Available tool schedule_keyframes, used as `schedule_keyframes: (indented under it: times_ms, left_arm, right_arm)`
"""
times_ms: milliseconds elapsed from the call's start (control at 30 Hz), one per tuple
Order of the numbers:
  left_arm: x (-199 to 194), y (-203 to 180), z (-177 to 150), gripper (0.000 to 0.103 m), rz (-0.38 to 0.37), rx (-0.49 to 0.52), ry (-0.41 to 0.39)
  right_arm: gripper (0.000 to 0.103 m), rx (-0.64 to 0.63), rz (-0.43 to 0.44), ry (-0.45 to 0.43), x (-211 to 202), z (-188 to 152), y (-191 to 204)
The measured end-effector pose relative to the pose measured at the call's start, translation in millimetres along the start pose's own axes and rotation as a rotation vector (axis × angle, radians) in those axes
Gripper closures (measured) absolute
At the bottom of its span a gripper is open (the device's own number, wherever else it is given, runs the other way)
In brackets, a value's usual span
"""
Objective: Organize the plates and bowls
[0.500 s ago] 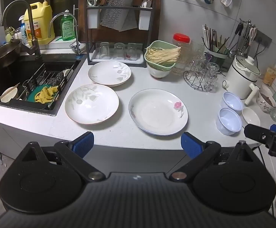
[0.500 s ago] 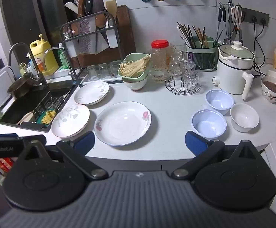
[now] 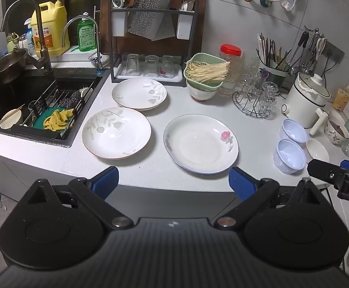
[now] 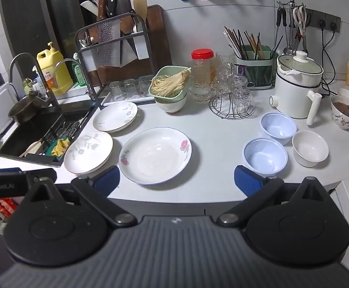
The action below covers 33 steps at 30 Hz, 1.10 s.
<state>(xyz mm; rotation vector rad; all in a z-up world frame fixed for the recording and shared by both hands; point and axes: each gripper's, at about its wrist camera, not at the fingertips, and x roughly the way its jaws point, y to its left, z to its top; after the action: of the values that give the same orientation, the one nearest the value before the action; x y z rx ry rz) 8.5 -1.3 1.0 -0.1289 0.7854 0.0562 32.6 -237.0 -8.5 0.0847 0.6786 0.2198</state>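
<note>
Three white plates lie on the counter: a rose-patterned plate (image 3: 201, 144) (image 4: 155, 156) in the middle, a leaf-patterned plate (image 3: 116, 132) (image 4: 88, 151) to its left, and a second leaf plate (image 3: 139, 93) (image 4: 115, 117) behind that. Two pale blue bowls (image 3: 289, 153) (image 4: 265, 156) (image 4: 279, 124) and a small white bowl (image 3: 317, 150) (image 4: 310, 147) stand on the right. My left gripper (image 3: 173, 184) hangs open before the counter's front edge, holding nothing. My right gripper (image 4: 177, 178) is open too, empty, between the rose plate and the near blue bowl.
A sink (image 3: 13, 96) with a drain rack and a bowl sits at left. At the back stand a knife rack (image 3: 150, 36), a green basket of noodles (image 3: 204, 72), a glass holder (image 3: 253, 100) and a white cooker (image 3: 306, 98). A filled patterned bowl (image 4: 346, 112) is at far right.
</note>
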Motion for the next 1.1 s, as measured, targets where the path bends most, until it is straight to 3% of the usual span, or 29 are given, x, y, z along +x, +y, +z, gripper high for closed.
schedule_keyframes:
  times_ms: [1100]
  left_arm:
    - [-22,12,-11,0.003,-0.003,0.000,-0.025]
  right_arm:
    - [0.000,-0.004,0.006,-0.006,-11,-9,11]
